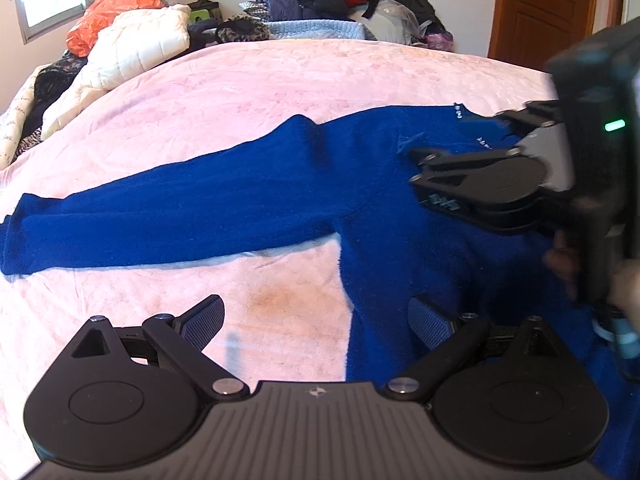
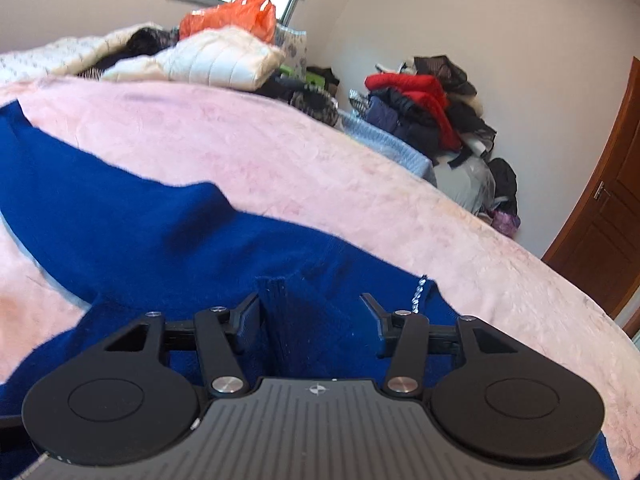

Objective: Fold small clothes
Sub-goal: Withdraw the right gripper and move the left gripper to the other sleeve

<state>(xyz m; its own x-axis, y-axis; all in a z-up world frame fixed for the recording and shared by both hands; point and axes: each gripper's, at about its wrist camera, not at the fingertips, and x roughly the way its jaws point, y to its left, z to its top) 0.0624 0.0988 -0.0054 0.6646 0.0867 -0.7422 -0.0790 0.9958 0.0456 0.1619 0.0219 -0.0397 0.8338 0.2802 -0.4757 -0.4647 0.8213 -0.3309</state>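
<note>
On bed [image 1: 280,88], blue sweater [image 1: 248,196], both grippers open

Left gripper [image 1: 316,320]: matte black, two round discs at the lower corners of its frame, silver screw heads on the linkage arms, a ribbed grey centre plate with a small star emblem, cross-hatched finger pads [image 1: 202,322]. Right gripper [image 2: 312,312]: same build; at the left view's right edge, its dark housing carries a green light, bare fingers below.
</note>
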